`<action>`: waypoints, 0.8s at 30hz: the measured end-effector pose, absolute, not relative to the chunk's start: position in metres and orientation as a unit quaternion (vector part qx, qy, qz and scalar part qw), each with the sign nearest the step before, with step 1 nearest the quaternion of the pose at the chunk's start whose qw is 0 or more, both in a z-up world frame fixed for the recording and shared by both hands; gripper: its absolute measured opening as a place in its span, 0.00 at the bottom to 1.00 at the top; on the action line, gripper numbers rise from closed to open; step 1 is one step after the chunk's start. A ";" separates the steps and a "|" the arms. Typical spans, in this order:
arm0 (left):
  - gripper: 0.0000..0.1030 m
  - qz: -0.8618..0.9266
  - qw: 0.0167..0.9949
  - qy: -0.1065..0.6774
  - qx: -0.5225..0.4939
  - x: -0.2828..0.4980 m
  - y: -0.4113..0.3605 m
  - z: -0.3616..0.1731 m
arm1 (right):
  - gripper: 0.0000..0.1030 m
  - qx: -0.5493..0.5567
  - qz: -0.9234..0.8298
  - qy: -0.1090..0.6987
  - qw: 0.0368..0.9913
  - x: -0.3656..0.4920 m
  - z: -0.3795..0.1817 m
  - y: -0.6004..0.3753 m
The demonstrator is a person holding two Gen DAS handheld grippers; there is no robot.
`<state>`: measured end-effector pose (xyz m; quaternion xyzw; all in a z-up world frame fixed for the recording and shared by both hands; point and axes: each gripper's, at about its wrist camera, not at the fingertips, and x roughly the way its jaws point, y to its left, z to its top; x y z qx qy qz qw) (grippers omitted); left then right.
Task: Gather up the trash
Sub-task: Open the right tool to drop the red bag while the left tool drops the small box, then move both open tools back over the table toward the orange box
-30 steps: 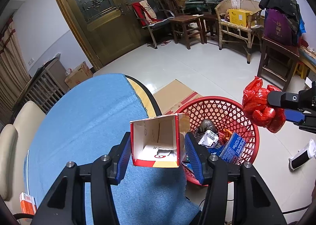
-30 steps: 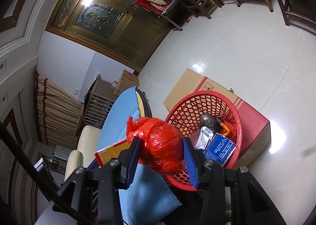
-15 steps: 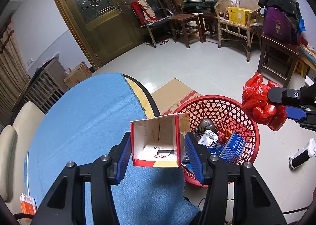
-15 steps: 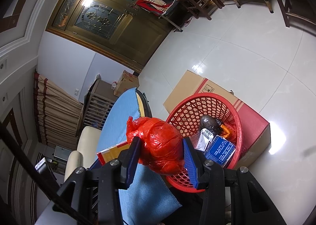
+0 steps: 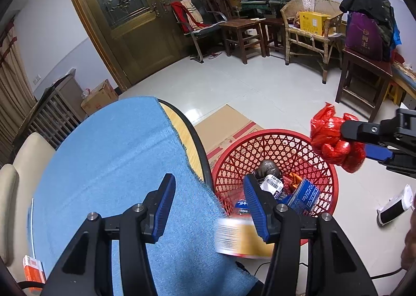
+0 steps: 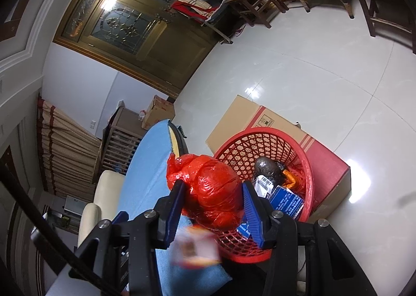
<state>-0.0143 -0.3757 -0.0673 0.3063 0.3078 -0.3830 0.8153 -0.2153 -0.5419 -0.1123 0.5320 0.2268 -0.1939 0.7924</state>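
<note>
Your right gripper [image 6: 213, 207] has the crumpled red plastic bag [image 6: 212, 189] between its jaws just above the near rim of the red basket [image 6: 306, 166], and the jaws are opening. The bag looks light, soft and slick, so pinch its bulky middle, not the loose tail. Your left gripper [image 5: 209, 207] stands released and empty; the light, stiff carton [image 5: 241, 237] is a falling blur below it at the basket's edge.

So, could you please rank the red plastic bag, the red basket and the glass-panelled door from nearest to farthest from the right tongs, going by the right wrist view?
1. Red plastic bag: between the opening jaws of the right tongs.
2. Red basket: just beyond and below, to the right.
3. Glass-panelled door: far across the floor, upper left.
</note>
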 end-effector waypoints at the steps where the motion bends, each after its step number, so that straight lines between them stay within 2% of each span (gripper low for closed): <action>1: 0.55 -0.384 0.815 0.307 0.307 -0.015 -0.377 -0.067 | 0.51 0.533 -0.196 0.223 0.792 -0.215 -0.113 -0.543; 4: 0.55 -0.386 0.814 0.302 0.311 -0.018 -0.377 -0.068 | 0.56 0.533 -0.198 0.215 0.794 -0.213 -0.114 -0.547; 10: 0.56 -0.381 0.819 0.297 0.308 -0.016 -0.370 -0.064 | 0.56 0.527 -0.203 0.222 0.794 -0.212 -0.115 -0.547; 16: 0.61 -0.366 0.835 0.292 0.291 -0.012 -0.349 -0.051 | 0.56 0.512 -0.199 0.228 0.804 -0.210 -0.104 -0.536; 24: 0.62 -0.324 0.872 0.281 0.237 0.004 -0.281 -0.018 | 0.56 0.419 -0.186 0.254 0.851 -0.178 -0.064 -0.486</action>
